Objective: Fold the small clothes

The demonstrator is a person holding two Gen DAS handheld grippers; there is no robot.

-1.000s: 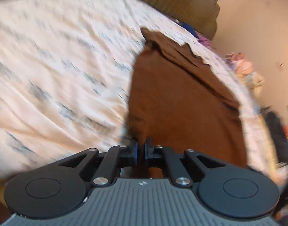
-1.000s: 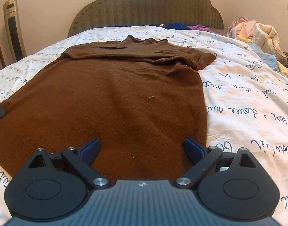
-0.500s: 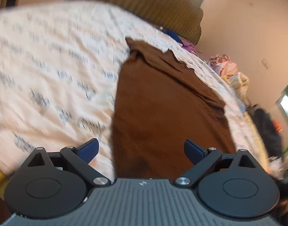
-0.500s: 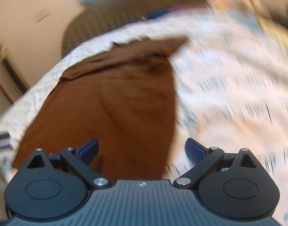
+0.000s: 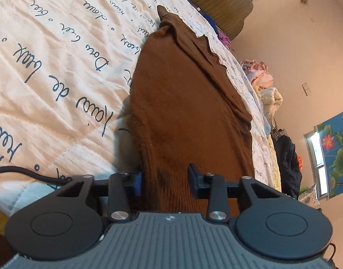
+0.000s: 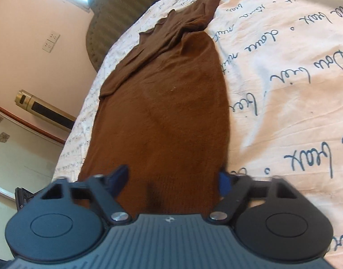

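A brown knit sweater point(image 5: 189, 103) lies flat on the bed's white quilt point(image 5: 59, 67), which is printed with cursive script; "Dou" and "de" can be read. The left gripper point(image 5: 164, 179) and right gripper point(image 6: 171, 179) each straddle the sweater's near hem, fingers closing on it but not yet pinching.

Warm, soft daylight comes from a window point(image 5: 317, 157); shadows are faint. Both fisheye views bend strongly at the edges, and the right view's near fingers point(image 6: 117, 180) blur.
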